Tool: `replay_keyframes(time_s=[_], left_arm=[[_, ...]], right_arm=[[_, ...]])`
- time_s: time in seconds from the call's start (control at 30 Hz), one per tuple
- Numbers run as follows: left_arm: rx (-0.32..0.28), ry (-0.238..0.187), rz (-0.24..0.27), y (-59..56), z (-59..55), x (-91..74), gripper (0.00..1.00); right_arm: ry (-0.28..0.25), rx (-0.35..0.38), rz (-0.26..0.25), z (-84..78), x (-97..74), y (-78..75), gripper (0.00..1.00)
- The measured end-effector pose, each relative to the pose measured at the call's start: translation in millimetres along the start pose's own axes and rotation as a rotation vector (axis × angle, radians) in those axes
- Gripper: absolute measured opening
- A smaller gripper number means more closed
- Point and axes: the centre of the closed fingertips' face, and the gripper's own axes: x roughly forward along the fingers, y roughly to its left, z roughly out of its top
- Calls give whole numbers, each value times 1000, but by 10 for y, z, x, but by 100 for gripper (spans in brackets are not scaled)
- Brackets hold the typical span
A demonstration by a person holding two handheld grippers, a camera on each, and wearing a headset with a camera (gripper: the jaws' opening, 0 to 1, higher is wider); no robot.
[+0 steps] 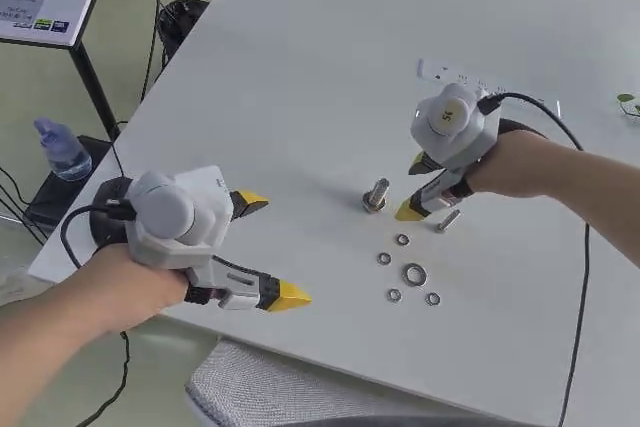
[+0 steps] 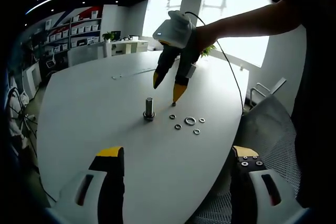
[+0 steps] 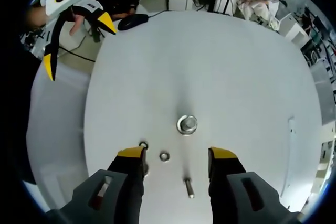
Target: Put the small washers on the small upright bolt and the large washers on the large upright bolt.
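White office bench [image 1: 300, 67]: lg bolt [image 1: 375, 195] is standing upright, washers [image 1: 414, 274] lying loose at its 5 o'clock. R tongs [image 1: 414, 185] are hovering spread over the sm bolt [image 1: 447, 219]; L tongs [image 1: 271, 248] spread, empty. Prob. just starting; next move is needing a fine pinch on a flat washer.

a: where on the table [image 1: 300, 67] are the bolts?
b: the large bolt [image 1: 375, 195] stands toward the near edge. the small bolt [image 1: 448, 220] is just to the right of it.
a: and the washers?
b: they lie between the bolts and the near edge, the large washer [image 1: 415, 274] in the middle of the small washers [image 1: 384, 259].
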Motion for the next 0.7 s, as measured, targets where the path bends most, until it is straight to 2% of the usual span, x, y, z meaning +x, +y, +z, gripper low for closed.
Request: replay_keyframes(time_s=[0.2, 0.47, 0.7], left_arm=[[12, 11, -2, -21, -12, 1, 83], [15, 12, -3, -44, 9, 1, 82], [14, 4, -6, -61, 42, 20, 82]], right_arm=[[-7, 20, -4, -103, -69, 99, 49], [-11, 55, 4, -310, -83, 304, 49], [16, 79, 11, -516, -71, 466, 47]])
